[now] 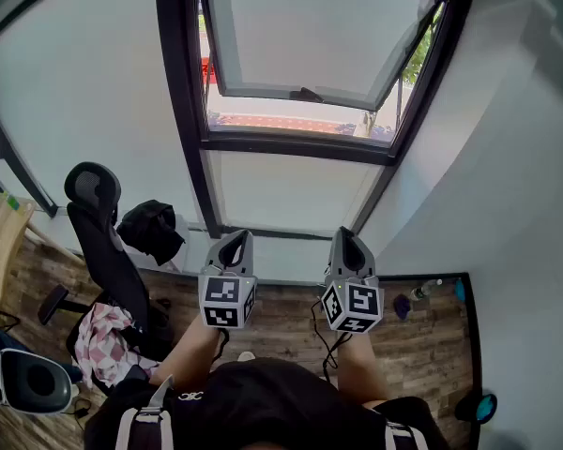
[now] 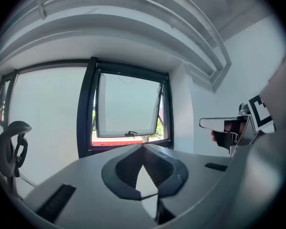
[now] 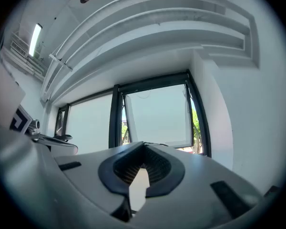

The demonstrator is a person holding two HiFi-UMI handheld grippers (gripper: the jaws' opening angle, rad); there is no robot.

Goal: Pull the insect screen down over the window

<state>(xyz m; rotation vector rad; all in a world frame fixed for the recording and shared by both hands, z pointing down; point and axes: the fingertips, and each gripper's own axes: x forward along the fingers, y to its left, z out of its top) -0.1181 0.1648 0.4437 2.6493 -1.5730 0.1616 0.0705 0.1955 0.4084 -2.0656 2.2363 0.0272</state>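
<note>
The window [image 1: 300,204] is standing straight ahead of the person, with its sash [image 1: 310,36] swinging open outward in the upper part. The left gripper [image 1: 233,242] and the right gripper [image 1: 350,240] are hovering side by side in front of it, well apart from the glass. Off to the left, an office chair [image 1: 101,237] is standing on the floor [image 1: 422,336], with a cloth [image 1: 103,334] lying on its seat and a bundle [image 1: 150,228] sitting just behind it. Over to the right, a bottle [image 1: 425,289] is sitting on the floor by the wall.

Top of window [image 1: 310,40] cut off
</note>
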